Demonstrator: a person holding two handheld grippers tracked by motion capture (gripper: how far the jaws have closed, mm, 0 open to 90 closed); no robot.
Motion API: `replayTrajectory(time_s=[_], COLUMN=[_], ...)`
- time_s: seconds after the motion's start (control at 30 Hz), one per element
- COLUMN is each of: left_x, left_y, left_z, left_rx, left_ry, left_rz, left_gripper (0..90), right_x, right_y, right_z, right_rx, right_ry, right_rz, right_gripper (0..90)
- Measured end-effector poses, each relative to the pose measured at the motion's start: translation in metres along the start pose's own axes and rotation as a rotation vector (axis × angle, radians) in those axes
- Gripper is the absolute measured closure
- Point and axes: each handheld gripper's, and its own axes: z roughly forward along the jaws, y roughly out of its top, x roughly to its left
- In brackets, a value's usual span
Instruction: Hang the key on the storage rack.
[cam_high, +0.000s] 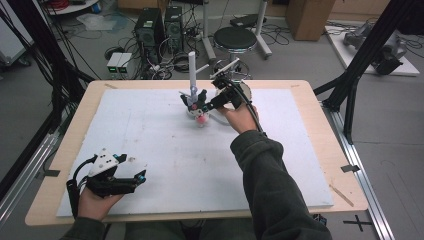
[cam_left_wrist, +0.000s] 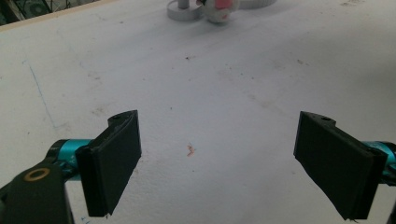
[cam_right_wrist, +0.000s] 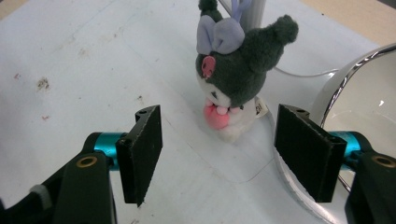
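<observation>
A small plush toy (cam_right_wrist: 231, 79) with a dark grey hood, a purple bow and a white body stands upright on the white board (cam_high: 165, 150), at the foot of a white post (cam_high: 192, 67). My right gripper (cam_right_wrist: 224, 144) is open just short of the toy, its pads apart from it and nothing between them. From above, the right gripper (cam_high: 210, 103) sits right beside the toy (cam_high: 199, 111) at the far middle of the board. My left gripper (cam_high: 141, 176) rests open near the front left corner, its jaws wide over bare board (cam_left_wrist: 219, 158).
A shiny metal-rimmed round dish (cam_right_wrist: 348, 79) lies close to the right jaw, with a thin white cable curving past it. The post's round base (cam_left_wrist: 184, 11) stands beside the toy. The wooden table edge (cam_high: 345, 165) frames the board; a stool (cam_high: 235, 37) stands beyond.
</observation>
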Motion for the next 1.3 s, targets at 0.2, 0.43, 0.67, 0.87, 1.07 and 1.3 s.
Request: replayTrajectory(time_s=[0.2, 0.43, 0.67, 0.87, 1.07, 1.3], left_x=[0.000, -0.001, -0.002, -0.002, -0.002, -0.003], left_y=[0.000, 0.000, 0.000, 0.000, 0.000, 0.000], left_z=[0.000, 0.000, 0.001, 0.001, 0.002, 0.002], left_rx=[0.000, 0.003, 0.004, 0.008, 0.009, 0.011], left_ry=[0.000, 0.000, -0.002, -0.005, -0.004, -0.007], left_rz=[0.004, 0.008, 0.010, 0.008, 0.010, 0.012], left_gripper=[15.2, 15.2, 15.2, 15.2, 15.2, 15.2], right_x=[0.003, 0.005, -0.001, -0.002, -0.005, -0.005], right_y=[-0.001, -0.004, -0.020, -0.032, -0.044, -0.057], right_z=[-0.006, -0.016, -0.019, -0.022, -0.025, -0.030], right_rx=[-0.017, -0.038, -0.074, -0.096, -0.119, -0.147], right_ry=[0.005, 0.007, 0.016, 0.014, 0.020, 0.022], right_rz=[-0.009, -0.013, 0.009, 0.008, 0.022, 0.031], right_gripper=[30.2, 29.6, 28.0, 27.2, 24.4, 21.9])
